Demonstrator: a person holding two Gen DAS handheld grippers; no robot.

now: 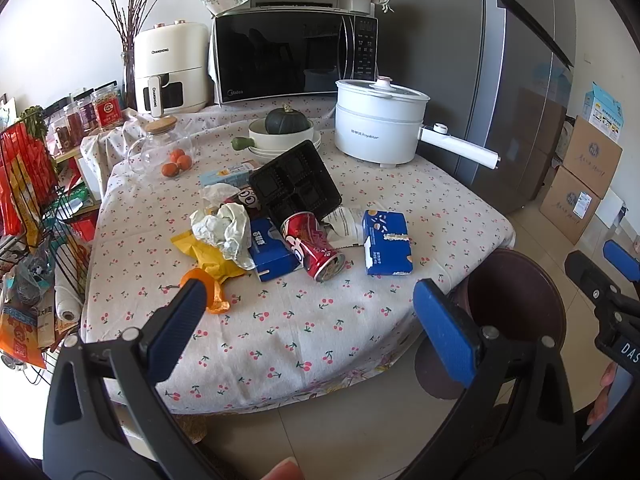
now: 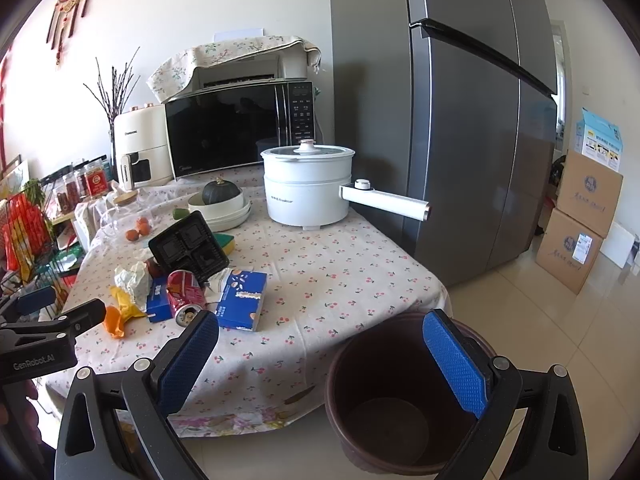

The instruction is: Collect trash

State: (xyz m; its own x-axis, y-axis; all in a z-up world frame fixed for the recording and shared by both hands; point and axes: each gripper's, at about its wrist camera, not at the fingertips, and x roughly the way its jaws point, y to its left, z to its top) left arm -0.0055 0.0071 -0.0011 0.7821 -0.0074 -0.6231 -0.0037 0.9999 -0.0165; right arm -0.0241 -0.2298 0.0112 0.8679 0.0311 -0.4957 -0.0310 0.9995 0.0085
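We hold our left tool [image 1: 310,300] wide open and empty above the near edge of the table [image 1: 304,332], its blue pads [image 1: 182,320] spread apart; our right tool [image 2: 320,344] is likewise wide open and empty, hanging over the mouth of the brown trash bin [image 2: 360,364] that stands on the floor just beside the table's near corner. From the left wrist view, the trash lies in a cluster at about 12 o'clock of the left tool: a crushed red soda can [image 1: 314,246] lying on its side with its open end toward us, a blue carton [image 1: 386,242] at its 3 o'clock, just beside but apart from it, and a second blue box [image 1: 272,250] touching the can at its 9 o'clock. Crumpled white paper [image 1: 222,228] rests on that box and on a yellow wrapper [image 1: 208,258], and a piece of orange peel [image 1: 212,294] lies nearest the left pad. A black plastic tray [image 1: 296,184] leans tilted behind the can at 12 o'clock. Farther back stand a white electric pot [image 1: 378,124] at 1 o'clock, a dark green squash [image 1: 286,122] in a white bowl [image 1: 280,138], a glass jar [image 1: 160,148] with small oranges [image 1: 178,162] beside it at 11 o'clock, a microwave [image 1: 294,58] and a cream air fryer [image 1: 172,66]. A grey refrigerator [image 1: 516,80] rises at 2 o'clock.
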